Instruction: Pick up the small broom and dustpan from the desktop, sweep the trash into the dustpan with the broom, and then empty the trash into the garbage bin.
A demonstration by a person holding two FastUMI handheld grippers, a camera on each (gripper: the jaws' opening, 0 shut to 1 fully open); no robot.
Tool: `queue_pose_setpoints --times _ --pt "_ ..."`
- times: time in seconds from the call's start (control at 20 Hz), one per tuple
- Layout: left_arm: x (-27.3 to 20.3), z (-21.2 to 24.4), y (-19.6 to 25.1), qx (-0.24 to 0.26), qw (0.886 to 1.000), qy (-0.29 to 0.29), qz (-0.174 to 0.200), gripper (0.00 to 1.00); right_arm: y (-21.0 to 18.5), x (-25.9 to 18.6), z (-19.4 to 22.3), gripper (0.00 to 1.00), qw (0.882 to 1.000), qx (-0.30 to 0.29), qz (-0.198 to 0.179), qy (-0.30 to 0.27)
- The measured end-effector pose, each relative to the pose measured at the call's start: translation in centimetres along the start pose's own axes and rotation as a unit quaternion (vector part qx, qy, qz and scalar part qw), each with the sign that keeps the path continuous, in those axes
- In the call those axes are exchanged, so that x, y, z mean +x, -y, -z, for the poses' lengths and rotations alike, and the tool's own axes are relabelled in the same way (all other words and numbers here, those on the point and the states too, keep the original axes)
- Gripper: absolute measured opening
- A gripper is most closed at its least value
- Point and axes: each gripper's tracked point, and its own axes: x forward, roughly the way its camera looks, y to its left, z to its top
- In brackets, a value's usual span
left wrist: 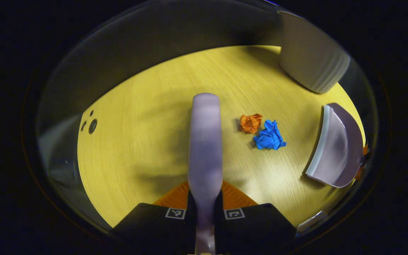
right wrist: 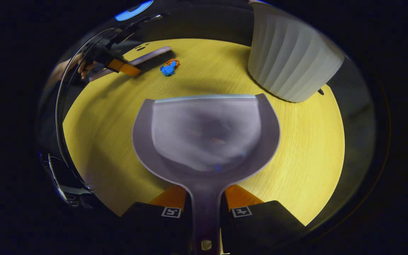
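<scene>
In the left gripper view my left gripper [left wrist: 204, 207] is shut on the handle of the lilac broom [left wrist: 205, 141], which points away over the yellow table. An orange paper ball [left wrist: 250, 123] and a blue paper ball [left wrist: 269, 136] lie just right of the broom's head. The lilac dustpan [left wrist: 336, 150] hovers at the right edge. In the right gripper view my right gripper [right wrist: 205, 209] is shut on the handle of the dustpan [right wrist: 205, 132], whose tray is bare. Far off, the left gripper [right wrist: 124, 67] holds the broom [right wrist: 151, 57] beside the blue ball [right wrist: 168, 69] and the orange ball [right wrist: 173, 62].
A white ribbed garbage bin [left wrist: 310, 56] stands at the table's far right and appears larger in the right gripper view [right wrist: 289, 56]. Small dark holes [left wrist: 91, 124] mark the tabletop [left wrist: 147, 141] at the left. A hand [right wrist: 83, 69] holds the far gripper.
</scene>
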Motion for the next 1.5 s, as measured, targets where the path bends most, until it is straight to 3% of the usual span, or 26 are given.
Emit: queue_pose_setpoints --times 0.25,0.3,0.45,0.5,0.7,0.75,0.85,0.9,1.25,1.3,1.5 --pt "0.5 -0.7 4.6 0.120 0.990 0.001 0.071 0.25 0.3 0.4 -0.1 0.36 0.999 -0.033 -0.001 0.006" --pt "0.4 -1.1 5.4 0.131 0.988 -0.001 0.085 0.25 0.4 0.4 0.0 0.31 1.000 -0.031 -0.002 0.004" --pt "-0.6 -0.8 8.3 0.130 0.984 -0.015 0.122 0.25 0.4 0.4 -0.1 0.31 0.999 -0.036 0.001 0.008" --pt "-1.0 -0.5 9.8 0.130 0.982 -0.021 0.139 0.25 0.4 0.5 0.0 0.36 0.999 -0.041 0.001 0.008" --pt "-2.7 0.2 14.2 0.148 0.967 -0.051 0.199 0.25 0.7 0.6 0.0 0.36 0.999 -0.050 -0.002 0.010" --pt "-3.0 0.6 15.4 0.151 0.962 -0.059 0.219 0.25 0.7 0.5 0.2 0.41 0.999 -0.053 -0.005 0.011" --pt "-4.0 0.9 16.9 0.151 0.955 -0.069 0.247 0.25 0.7 0.8 0.7 0.32 0.999 -0.053 -0.008 0.012" --pt "-3.9 0.9 16.8 0.150 0.956 -0.067 0.242 0.25 0.9 0.9 1.0 0.36 0.999 -0.050 -0.009 0.014" --pt "-5.6 2.1 16.9 0.059 0.976 -0.011 0.207 0.25 3.1 2.5 1.9 0.36 0.998 -0.058 -0.011 0.014" --pt "-6.1 2.2 16.7 0.047 0.978 0.000 0.202 0.25 3.4 3.0 1.9 0.41 0.998 -0.055 -0.008 0.012" --pt "-7.8 4.0 15.5 -0.007 0.983 0.048 0.175 0.25 4.4 3.7 0.9 0.31 0.999 -0.038 0.000 0.021"
